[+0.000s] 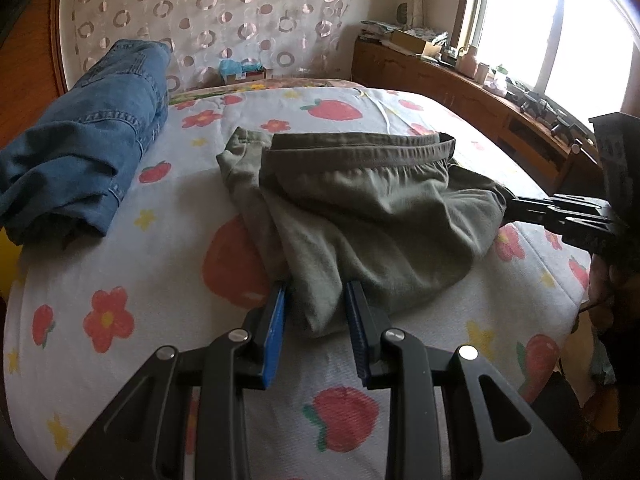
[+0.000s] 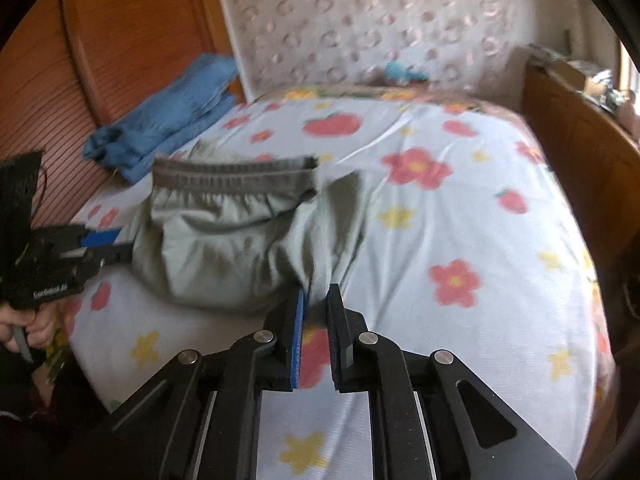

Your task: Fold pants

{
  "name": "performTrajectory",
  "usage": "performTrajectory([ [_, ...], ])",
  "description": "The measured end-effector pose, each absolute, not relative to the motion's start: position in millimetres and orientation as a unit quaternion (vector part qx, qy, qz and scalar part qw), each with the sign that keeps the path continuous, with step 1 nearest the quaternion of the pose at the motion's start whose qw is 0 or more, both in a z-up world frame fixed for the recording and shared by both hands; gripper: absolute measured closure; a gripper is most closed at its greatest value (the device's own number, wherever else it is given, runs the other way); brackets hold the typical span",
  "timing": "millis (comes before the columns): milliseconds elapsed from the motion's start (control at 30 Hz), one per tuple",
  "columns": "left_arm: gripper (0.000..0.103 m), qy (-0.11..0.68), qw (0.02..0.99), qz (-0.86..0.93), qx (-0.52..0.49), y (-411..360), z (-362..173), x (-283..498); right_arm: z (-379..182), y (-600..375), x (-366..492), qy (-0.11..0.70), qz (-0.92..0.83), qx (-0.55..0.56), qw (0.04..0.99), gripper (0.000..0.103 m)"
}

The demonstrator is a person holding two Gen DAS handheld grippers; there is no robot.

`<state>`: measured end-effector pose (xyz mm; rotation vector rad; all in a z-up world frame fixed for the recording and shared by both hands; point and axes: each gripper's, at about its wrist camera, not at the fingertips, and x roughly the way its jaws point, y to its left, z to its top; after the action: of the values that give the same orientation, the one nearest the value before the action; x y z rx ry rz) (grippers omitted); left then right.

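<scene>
Bright window [image 1: 560, 28], wooden shelf [image 1: 460, 80] (cluttered), ring-patterned curtain [image 1: 208, 12], floral bedsheet [image 1: 160, 208]

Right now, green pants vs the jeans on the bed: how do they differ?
The green pants are thin olive cloth with an elastic waistband; the jeans are thick blue denim.
The green pants lie mid-bed; the jeans sit by the wooden wall, apart.
The left gripper and right gripper each pinch an edge of the green pants; nothing touches the jeans.
Both rest folded on the floral sheet.

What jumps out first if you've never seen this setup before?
Olive-green pants lie bunched mid-bed on a strawberry-and-flower sheet, with a black two-finger gripper pinching each near corner: the left gripper and the right gripper. Folded blue jeans sit at the far left by the headboard.
</scene>
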<state>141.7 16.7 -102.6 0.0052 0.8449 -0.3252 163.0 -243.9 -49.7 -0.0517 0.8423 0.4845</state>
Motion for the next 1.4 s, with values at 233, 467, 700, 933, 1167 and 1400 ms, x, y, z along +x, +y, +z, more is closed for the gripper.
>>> performTrajectory([
  [233, 0.086, 0.402, 0.901, -0.165, 0.002, 17.2, -102.2, 141.3, -57.0, -238.5, 162.4, 0.412, 0.233, -0.033, 0.88, 0.095],
  [467, 0.096, 0.366, 0.914, -0.171, -0.02, 29.0, -75.5, 125.4, -51.6, -241.9, 158.7, 0.403, 0.245, -0.02, 0.881, 0.095],
  [700, 0.096, 0.363, 0.914, -0.178, -0.024, 34.9, -65.9, 98.9, -29.2, -242.8, 132.3, 0.382, 0.268, -0.026, 0.884, 0.095],
  [933, 0.088, 0.375, 0.911, -0.174, -0.01, 33.0, -68.6, 93.9, -31.6, -241.4, 115.9, 0.388, 0.273, -0.032, 0.88, 0.095],
  [1167, 0.079, 0.367, 0.915, -0.168, -0.008, 35.8, -65.2, 102.4, -27.3, -242.8, 112.6, 0.384, 0.27, -0.035, 0.882, 0.08],
  [1400, 0.079, 0.38, 0.91, -0.163, -0.015, 35.2, -73.3, 133.0, -23.1, -230.8, 132.9, 0.378, 0.267, -0.047, 0.885, 0.068],
])
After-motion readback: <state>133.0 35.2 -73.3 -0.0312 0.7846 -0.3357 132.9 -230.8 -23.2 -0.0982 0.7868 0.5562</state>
